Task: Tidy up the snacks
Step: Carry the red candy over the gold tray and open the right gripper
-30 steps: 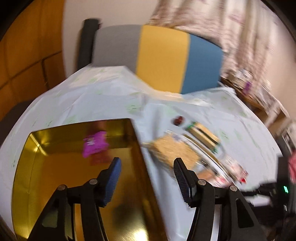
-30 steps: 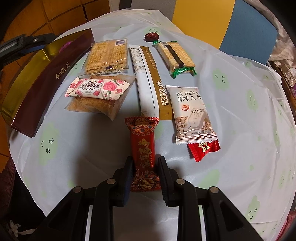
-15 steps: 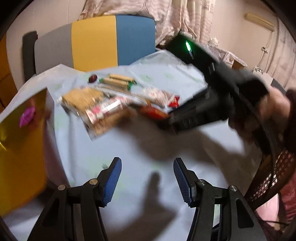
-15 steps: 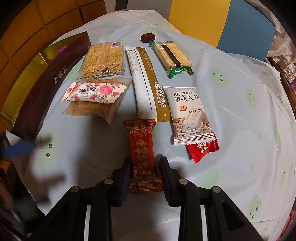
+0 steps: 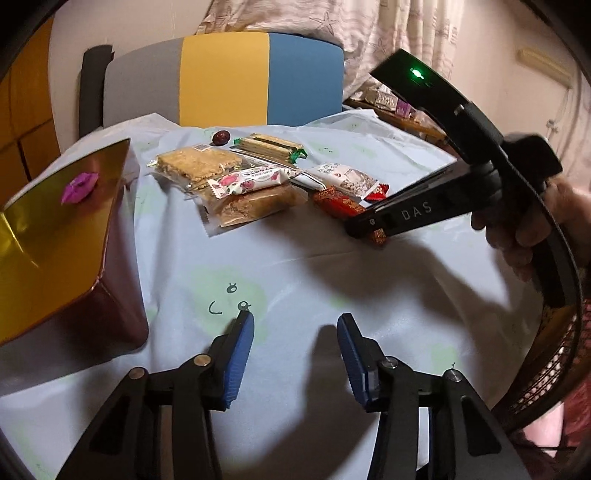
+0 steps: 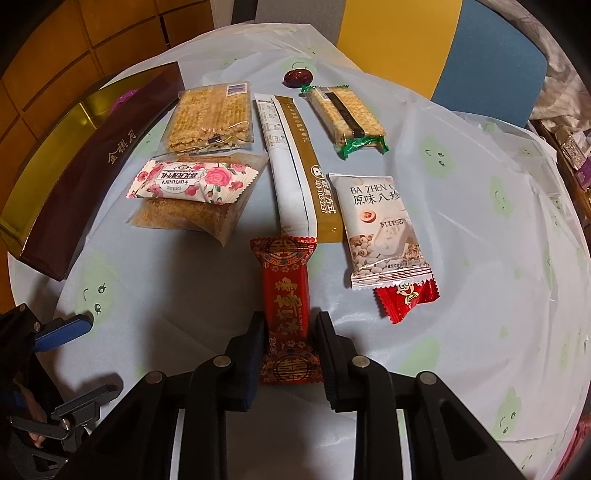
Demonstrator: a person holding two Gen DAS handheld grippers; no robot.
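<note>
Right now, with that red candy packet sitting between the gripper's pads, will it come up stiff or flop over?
The red candy packet looks filled and bar-shaped, so it will probably lift fairly stiffly. Its crimped ends are thin foil and may bend. The wrapper is glossy, so it could slip in the right gripper, which pinches it near one end, leaving most of its length hanging out.

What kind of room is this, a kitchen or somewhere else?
Probably a home dining or living room: a table under a printed plastic cloth, a chair with grey, yellow and blue panels behind it, and patterned curtains.
</note>
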